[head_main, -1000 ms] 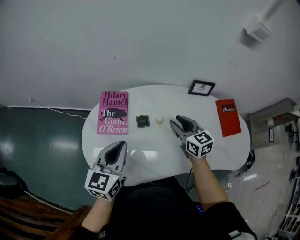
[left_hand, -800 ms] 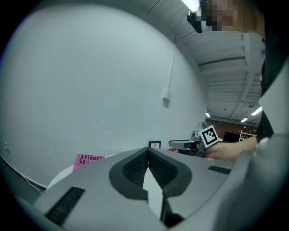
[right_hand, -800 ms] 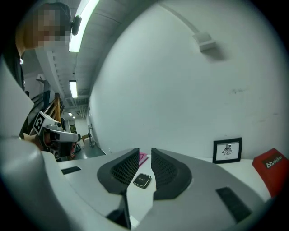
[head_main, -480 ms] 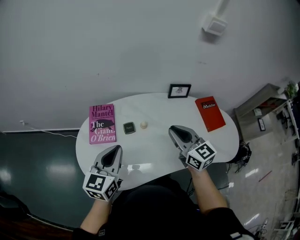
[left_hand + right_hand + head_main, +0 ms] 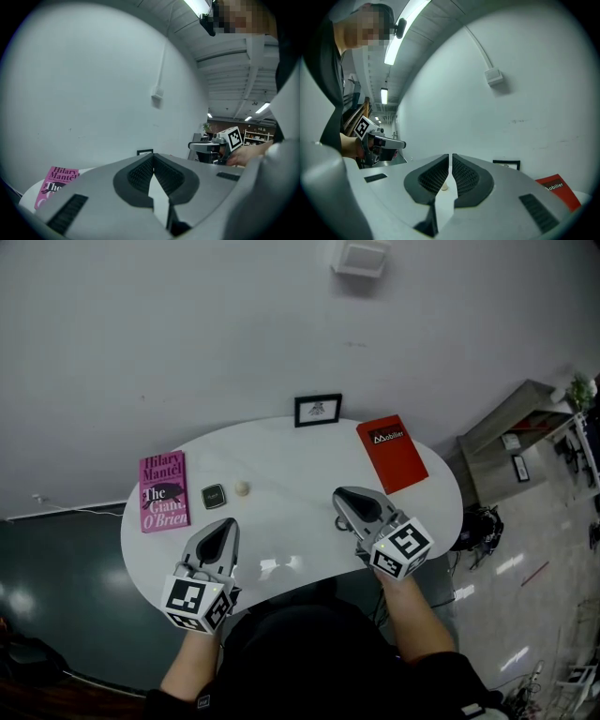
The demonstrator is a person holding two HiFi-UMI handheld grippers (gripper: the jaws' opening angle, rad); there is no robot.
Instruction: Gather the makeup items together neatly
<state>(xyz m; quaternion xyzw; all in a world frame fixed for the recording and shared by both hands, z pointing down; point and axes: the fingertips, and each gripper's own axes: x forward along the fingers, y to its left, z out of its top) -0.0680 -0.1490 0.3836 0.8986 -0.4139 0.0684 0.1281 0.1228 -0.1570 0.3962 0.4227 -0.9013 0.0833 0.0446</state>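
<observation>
Head view, nearest first: left gripper (image 5: pixel 225 523) hangs over the near edge of the white table (image 5: pixel 291 521), jaws pressed together with nothing between them. Right gripper (image 5: pixel 340 495) is over the table's right half. Its jaws have just been closing and now show only a hairline slit, also with nothing in it.

Next out, the makeup. The dark square compact (image 5: pixel 214 496) lies flat just beyond the left gripper's tips, a touch to their left. The small cream round item (image 5: pixel 242 487), too small to identify, sits near the compact on its right, and the two are apart. Both lie well to the left of the right gripper, across bare tabletop. The left hand is clearly nearer, and its gripper already points roughly at the pair. Neither piece has a real long axis, so approach angle matters little. My guess is that closing the gap between them is the whole job.

The pink book (image 5: pixel 163 491) lies just left of the compact. Farther back, the red book (image 5: pixel 391 454) is right of centre and the framed picture (image 5: pixel 318 410) stands at the far edge.
</observation>
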